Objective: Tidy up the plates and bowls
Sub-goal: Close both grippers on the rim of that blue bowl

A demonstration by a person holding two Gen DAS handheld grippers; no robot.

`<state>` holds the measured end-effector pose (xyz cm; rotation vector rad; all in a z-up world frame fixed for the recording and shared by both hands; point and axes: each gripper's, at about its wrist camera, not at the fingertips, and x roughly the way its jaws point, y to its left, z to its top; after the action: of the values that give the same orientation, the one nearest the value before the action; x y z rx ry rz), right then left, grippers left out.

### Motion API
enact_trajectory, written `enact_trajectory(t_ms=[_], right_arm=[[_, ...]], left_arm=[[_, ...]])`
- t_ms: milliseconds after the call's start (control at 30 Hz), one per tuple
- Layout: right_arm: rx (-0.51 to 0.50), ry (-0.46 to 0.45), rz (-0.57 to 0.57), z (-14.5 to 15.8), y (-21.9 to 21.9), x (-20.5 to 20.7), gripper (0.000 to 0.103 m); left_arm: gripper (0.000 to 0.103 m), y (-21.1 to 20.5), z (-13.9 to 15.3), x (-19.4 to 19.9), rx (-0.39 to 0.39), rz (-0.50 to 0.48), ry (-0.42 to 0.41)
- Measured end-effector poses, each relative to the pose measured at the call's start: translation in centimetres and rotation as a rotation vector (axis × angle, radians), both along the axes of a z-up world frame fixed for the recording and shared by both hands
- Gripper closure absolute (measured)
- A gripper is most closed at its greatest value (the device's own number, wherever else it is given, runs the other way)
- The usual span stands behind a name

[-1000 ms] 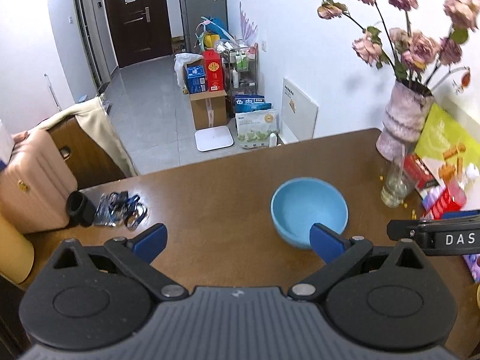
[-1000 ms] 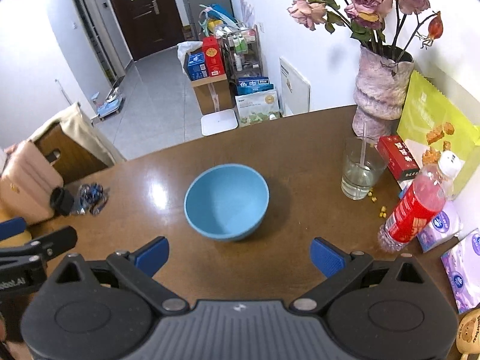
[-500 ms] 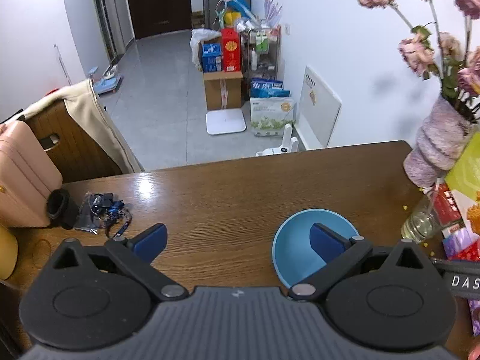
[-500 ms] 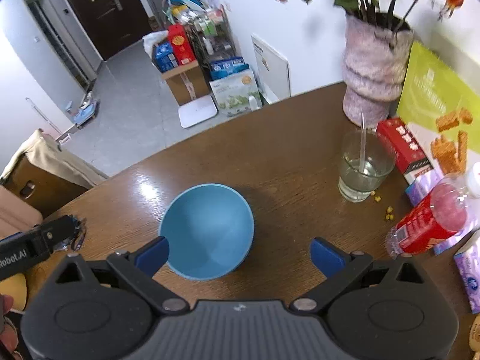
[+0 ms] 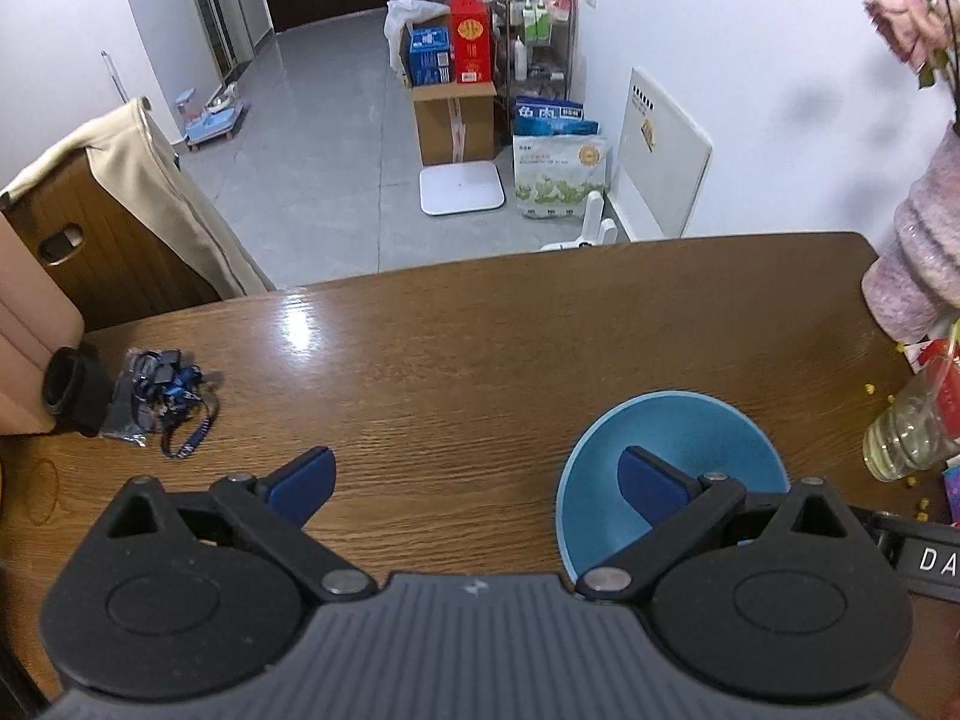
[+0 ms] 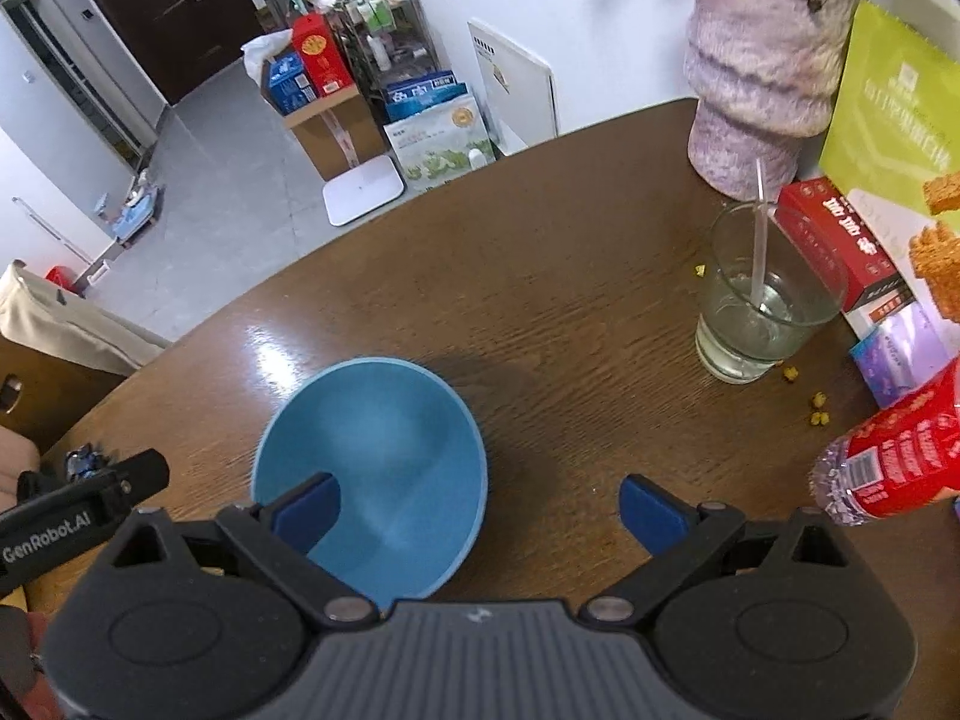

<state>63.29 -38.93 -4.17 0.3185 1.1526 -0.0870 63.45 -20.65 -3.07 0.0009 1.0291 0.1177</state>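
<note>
We hold both tools low over the table (image 5: 480, 324), each with its jaws spread wide and gripping nothing. The left hand-held gripper (image 5: 477, 474) has its right finger hanging over the bowl (image 5: 690, 426); the right hand-held gripper (image 6: 477, 507) has its left finger over the same bowl (image 6: 384, 450), so the bowl sits between our two tools, upright on the bare wood.

We judge the bowl to be light, rigid and smooth, probably plastic or glazed, so the wall may slip in a loose pinch. The rim is thin and free all round; we would take it there, one finger inside and one outside, on the near edge. No plates or other bowls show in either view.

For writing, the left tool's arm, seen from the right view, reads "GenRobot.AI" (image 6: 45, 537), and the right tool's arm in the left view shows "DA" (image 5: 933, 561) before the frame cuts it.

Further right stand a glass (image 6: 762, 312) of water with a straw, a red-labelled bottle (image 6: 894, 468), and a red box (image 6: 840, 246) with Chinese characters we cannot make out. A green packet (image 6: 894, 96) carries small print, unreadable. The vase (image 6: 762, 60) stands beyond. On the left lies a lanyard (image 5: 168, 402). On the floor, boxes (image 5: 450, 54) bear print too small to read.
</note>
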Motion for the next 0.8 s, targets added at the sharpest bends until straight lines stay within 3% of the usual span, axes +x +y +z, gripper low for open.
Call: enact_trajectory(t_ms=[200, 433, 633, 700, 767, 800], right_arm=[[-0.006, 0.006, -0.008, -2.2, 0.1, 1.3, 0.009], [-0.014, 0.013, -0.009, -4.8, 0.0, 2.4, 0.014], [0.001, 0.026, 0.0, -6.2, 0.0, 2.7, 0.033], [-0.003, 0.031, 0.002, -6.5, 0.3, 2.7, 0.047], [0.001, 0.037, 0.003, -6.9, 0.6, 2.7, 0.056], [0.003, 0.037, 0.0, -7.0, 0.6, 2.6, 0.063]], left_arm=[[0.004, -0.4, -2.9, 1.2, -0.013, -0.006, 0.034], [0.019, -0.6, -5.7, 2.4, -0.03, -0.018, 0.059], [0.039, -0.9, -7.6, 2.7, -0.06, -0.032, 0.08], [0.049, -1.0, -8.0, 2.8, -0.076, -0.035, 0.088], [0.068, -1.1, -8.3, 2.8, -0.096, -0.045, 0.095], [0.072, -1.2, -8.4, 2.8, -0.107, -0.054, 0.095]])
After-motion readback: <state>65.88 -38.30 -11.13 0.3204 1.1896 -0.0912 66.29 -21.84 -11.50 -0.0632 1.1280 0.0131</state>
